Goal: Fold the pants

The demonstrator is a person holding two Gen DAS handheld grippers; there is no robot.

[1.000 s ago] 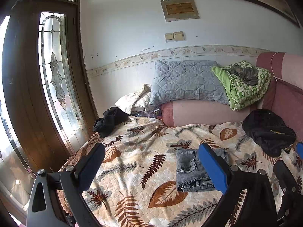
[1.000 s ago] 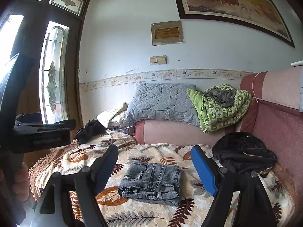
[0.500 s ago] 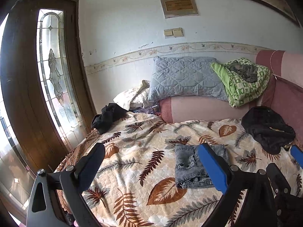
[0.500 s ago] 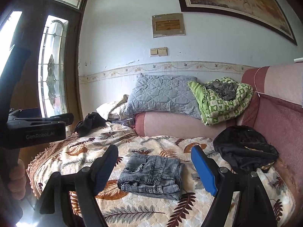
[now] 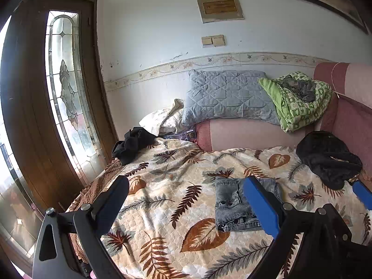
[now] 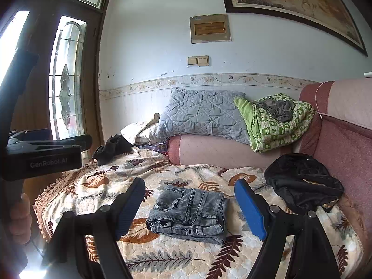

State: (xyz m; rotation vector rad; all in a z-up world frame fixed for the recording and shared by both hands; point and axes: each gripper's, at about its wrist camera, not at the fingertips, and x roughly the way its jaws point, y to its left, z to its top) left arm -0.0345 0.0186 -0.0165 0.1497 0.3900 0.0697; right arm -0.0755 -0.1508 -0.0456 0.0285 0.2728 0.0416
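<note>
In the left wrist view: jeans [image 5: 234, 207] lie folded into a compact grey stack on the leaf-print bedspread [image 5: 167, 186], partly behind the blue finger of the left hand-held gripper [image 5: 186, 202]. Jaws stand wide apart, nothing between the pads, clear of the cloth. A black garment [image 5: 327, 158] sits well apart, toward the sofa back.

In the right wrist view: same jeans [image 6: 188, 211], seen whole between the fingers of the right hand-held gripper [image 6: 189, 207], which is spread wide and empty, short of the stack. Judgement: denim is soft but thick, fairly heavy for cloth, not slippery; layers may slide apart if lifted by one edge. Best hold looks like the doubled fold edge or waistband, pinching all layers together.
</note>
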